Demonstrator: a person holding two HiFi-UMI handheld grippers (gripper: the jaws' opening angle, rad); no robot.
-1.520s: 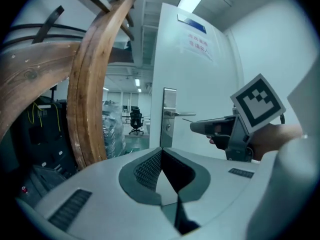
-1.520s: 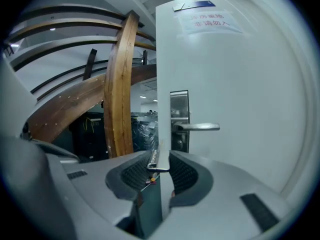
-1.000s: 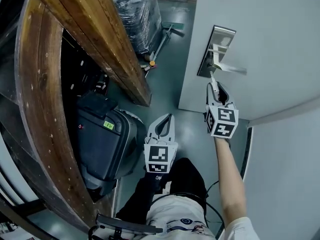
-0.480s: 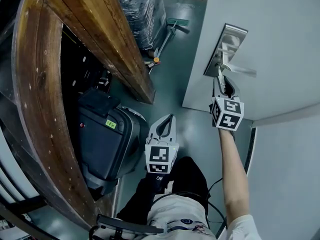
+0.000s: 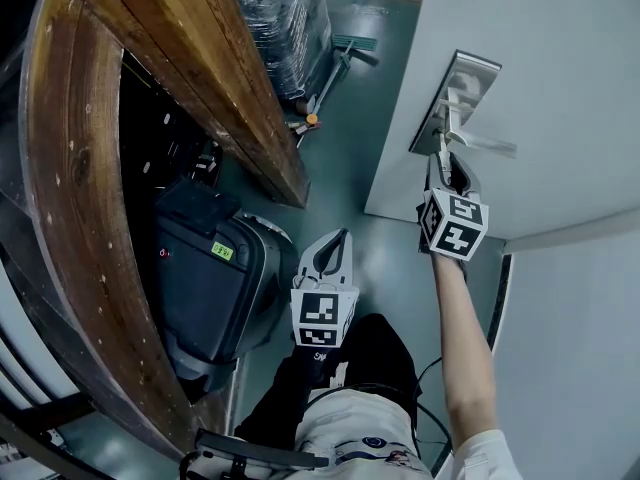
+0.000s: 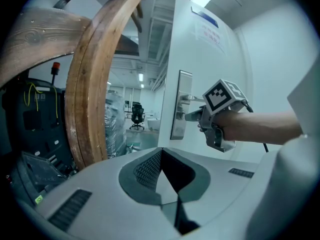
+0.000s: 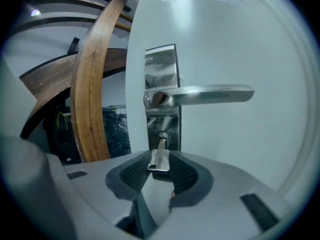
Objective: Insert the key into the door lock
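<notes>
My right gripper (image 7: 160, 165) is shut on the flat head of a small silver key (image 7: 159, 158), whose blade points straight at the door. The blade's tip meets the round keyhole (image 7: 163, 135) at the lower end of the steel lock plate (image 7: 161, 66); how deep it sits is unclear. Just above the key, the lever handle (image 7: 210, 94) juts to the right. In the head view the right gripper (image 5: 442, 160) is up against the lock plate (image 5: 458, 88) on the white door (image 5: 560, 58). My left gripper (image 5: 340, 236) hangs low, apart from the door, jaws together and empty.
A curved wooden beam (image 5: 200, 78) runs beside the door's free edge. Beneath it stands a dark case (image 5: 205, 288). A wrapped pallet (image 5: 285, 18) and a long-handled broom (image 5: 335, 68) are further off on the green floor. The person's legs (image 5: 345, 408) are below the grippers.
My right gripper moved in towards the lock plate with the key, bringing the blade's tip to the keyhole. The left gripper stayed put.
</notes>
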